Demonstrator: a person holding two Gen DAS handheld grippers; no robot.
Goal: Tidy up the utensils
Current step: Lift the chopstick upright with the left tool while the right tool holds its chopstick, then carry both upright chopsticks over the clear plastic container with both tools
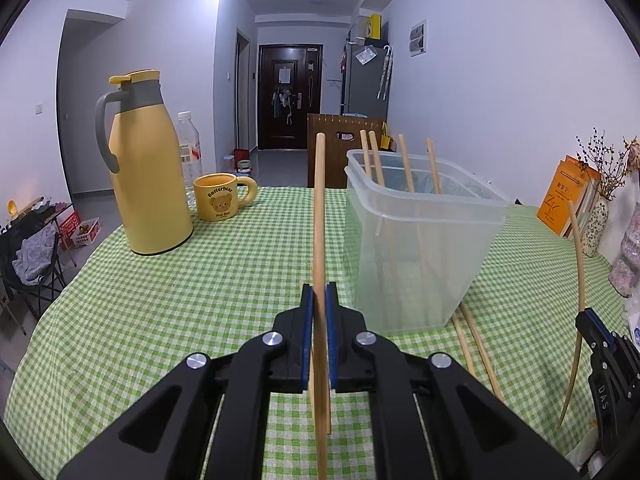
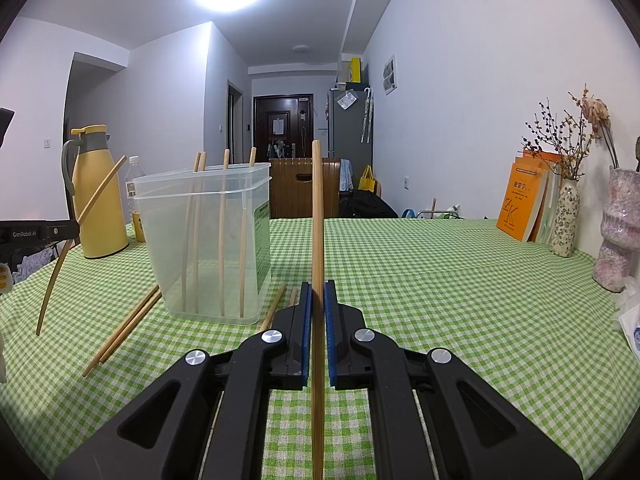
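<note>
Two grippers over the green checked tablecloth (image 2: pixel 440 280), each pinching a stick! Biggest item up: the clear plastic bin (image 1: pixel 416 248), standing mid-table with four chopsticks (image 2: pixel 222 236) leaning upright inside. Beside it, the yellow thermos (image 1: pixel 148 176) and the bear mug (image 1: pixel 220 196). Left gripper (image 1: pixel 319 292) is pressed tight on one upright chopstick (image 1: pixel 319 208); right gripper (image 2: pixel 318 290) clamps a second chopstick (image 2: pixel 317 216) the same way. Loose chopsticks (image 2: pixel 120 332) lie flat on the cloth against the bin's base.
</note>
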